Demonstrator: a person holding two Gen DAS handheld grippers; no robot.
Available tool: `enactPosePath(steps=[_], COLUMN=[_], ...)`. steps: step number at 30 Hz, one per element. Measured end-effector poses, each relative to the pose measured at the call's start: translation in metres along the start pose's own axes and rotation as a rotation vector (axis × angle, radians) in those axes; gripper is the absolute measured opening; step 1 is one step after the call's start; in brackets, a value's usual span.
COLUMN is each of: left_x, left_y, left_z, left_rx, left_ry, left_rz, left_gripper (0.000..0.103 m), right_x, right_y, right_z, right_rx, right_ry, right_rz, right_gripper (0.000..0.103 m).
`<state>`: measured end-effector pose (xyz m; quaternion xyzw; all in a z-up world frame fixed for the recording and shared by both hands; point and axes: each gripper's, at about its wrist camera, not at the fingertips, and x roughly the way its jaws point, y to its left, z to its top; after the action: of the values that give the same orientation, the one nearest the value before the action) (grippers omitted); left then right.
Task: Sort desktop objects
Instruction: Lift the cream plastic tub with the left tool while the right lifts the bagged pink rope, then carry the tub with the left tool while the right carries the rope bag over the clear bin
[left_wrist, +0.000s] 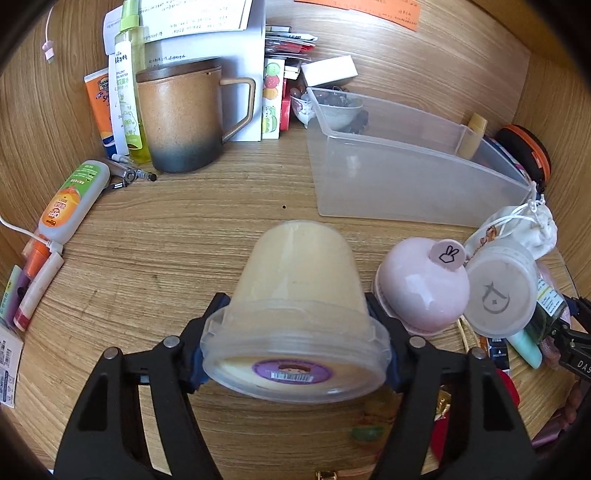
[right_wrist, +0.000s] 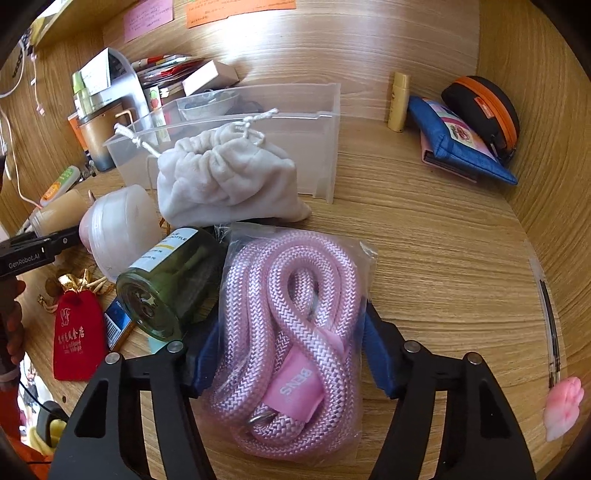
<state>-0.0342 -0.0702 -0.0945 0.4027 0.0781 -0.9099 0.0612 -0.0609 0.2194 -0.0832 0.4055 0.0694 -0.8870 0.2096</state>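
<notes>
In the left wrist view my left gripper (left_wrist: 295, 306) is shut on a cream plastic tub (left_wrist: 295, 273) with a clear lid. The tub lies tilted, lid toward the camera, and a blue pad presses on each side below the lid rim. The right wrist view shows my right gripper (right_wrist: 291, 325) shut on a clear bag of coiled pink rope (right_wrist: 291, 302), with blue pads against both edges of the bag. The left gripper's finger (right_wrist: 40, 243) and the tub (right_wrist: 59, 214) also appear at the left edge of that view. A clear plastic bin (left_wrist: 406, 177) stands open behind both.
A brown mug (left_wrist: 181, 122), bottles and pens crowd the back left. A pink domed jar (left_wrist: 417, 291) and a white-capped jar (left_wrist: 498, 291) sit right of the tub. A white drawstring pouch (right_wrist: 225, 173), green glass bottle (right_wrist: 166, 280), red pouch (right_wrist: 75, 332) and blue pouch (right_wrist: 454, 144) lie around the rope.
</notes>
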Motion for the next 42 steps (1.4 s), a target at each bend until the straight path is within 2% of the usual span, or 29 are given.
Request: enactPosePath(steps=[7, 15, 22, 31, 39, 42], left_x=[-0.006, -0.024, -0.025, -0.050, -0.068, -0.075], left_y=[0.006, -0.003, -0.005, -0.015, -0.028, -0.035], left_z=[0.003, 0.010, 0.013, 0.035, 0.055, 0.062], left_rx=[-0.039, -0.002, 0.014, 0.060, 0.092, 0.126], left_ry=[-0.009, -0.054, -0.048, -0.119, -0.154, -0.177], left_rz=[-0.031, -0.027, -0.027, -0.021, -0.101, -0.089], left_gripper=[0.070, 0.070, 0.070, 0.070, 0.070, 0.070], right_x=[-0.019, -0.038, -0.053, -0.065, -0.072, -0.071], right_y=[-0.015, -0.015, -0.008, 0.000, 0.012, 0.019], right_z=[0.000, 0.008, 0.017, 0.031, 0.051, 0.058], right_rx=[0.039, 0.021, -0.015, -0.049, -0.086, -0.123], right_ry=[-0.039, -0.092, -0.135, -0.165, -0.194, -0.199], right_rz=[-0.015, -0.004, 0.020, 0.052, 0.085, 0.086], right_gripper=[0.062, 0.062, 0.062, 0.062, 0.062, 0.062])
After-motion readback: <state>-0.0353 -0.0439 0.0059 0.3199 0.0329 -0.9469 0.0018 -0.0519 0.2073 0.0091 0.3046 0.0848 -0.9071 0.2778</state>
